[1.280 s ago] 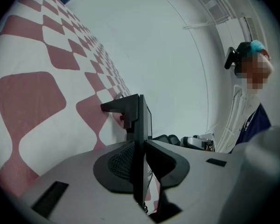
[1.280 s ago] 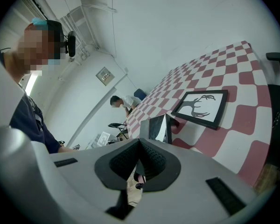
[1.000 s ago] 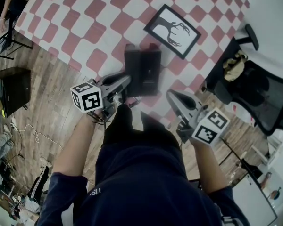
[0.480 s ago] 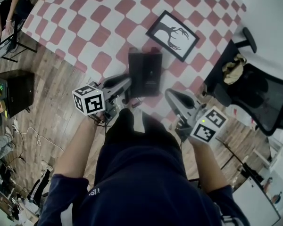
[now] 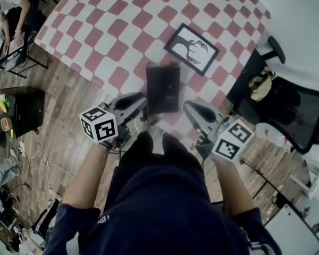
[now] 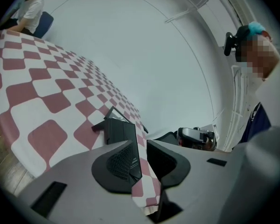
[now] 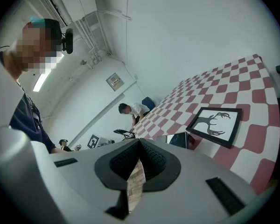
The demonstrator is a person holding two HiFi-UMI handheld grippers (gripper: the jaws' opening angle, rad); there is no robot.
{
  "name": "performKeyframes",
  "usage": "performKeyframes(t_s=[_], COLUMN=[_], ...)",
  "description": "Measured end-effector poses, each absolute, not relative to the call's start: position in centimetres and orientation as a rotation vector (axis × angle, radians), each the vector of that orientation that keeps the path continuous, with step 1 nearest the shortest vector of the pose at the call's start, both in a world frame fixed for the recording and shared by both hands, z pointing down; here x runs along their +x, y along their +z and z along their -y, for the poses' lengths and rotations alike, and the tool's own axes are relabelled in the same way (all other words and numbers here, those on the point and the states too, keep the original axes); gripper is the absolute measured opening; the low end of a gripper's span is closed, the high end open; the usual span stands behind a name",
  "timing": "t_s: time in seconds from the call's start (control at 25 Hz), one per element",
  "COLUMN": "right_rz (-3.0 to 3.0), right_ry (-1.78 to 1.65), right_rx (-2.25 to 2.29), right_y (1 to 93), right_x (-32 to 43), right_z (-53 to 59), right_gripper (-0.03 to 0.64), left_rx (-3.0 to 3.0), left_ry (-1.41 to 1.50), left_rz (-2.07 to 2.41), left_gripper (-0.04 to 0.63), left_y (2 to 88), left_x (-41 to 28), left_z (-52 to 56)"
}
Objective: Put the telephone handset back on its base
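Note:
A black telephone lies near the front edge of a red-and-white checked table. I cannot tell its handset from its base in the head view. In the left gripper view the telephone sits just beyond the jaws. My left gripper is at the telephone's lower left corner, slightly open with only tablecloth showing in the gap. My right gripper hovers at the telephone's lower right, off the table edge. It is shut with nothing held, and the telephone peeks out behind its jaws.
A black-framed tree picture lies on the table just beyond the telephone. A black office chair with a beige bundle stands to the right. On the wooden floor at left sits a black case. A person sits at the far left.
The head view has drifted, so the table sits a little lower in the picture. Both grippers stay just short of the telephone, and neither has visibly opened or shut.

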State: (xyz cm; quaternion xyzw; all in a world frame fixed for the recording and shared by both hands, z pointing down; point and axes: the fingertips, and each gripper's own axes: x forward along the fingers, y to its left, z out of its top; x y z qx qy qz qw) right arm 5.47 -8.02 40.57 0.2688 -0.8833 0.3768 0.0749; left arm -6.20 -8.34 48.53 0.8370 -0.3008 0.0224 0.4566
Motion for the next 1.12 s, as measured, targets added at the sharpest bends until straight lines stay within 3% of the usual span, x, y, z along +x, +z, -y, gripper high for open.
performKeyframes(t_s=[1.12], right_rz=[2.764], right_ry=[0.920], right_rx=[0.811], right_y=[35.2], right_x=[5.3], right_z=[6.2], right_gripper=[0.015], left_rx=[2.318], left_ry=[0.052], left_rz=[0.759], left_gripper=[0.041], left_y=[38.2], left_x=[-3.8], left_z=[5.7])
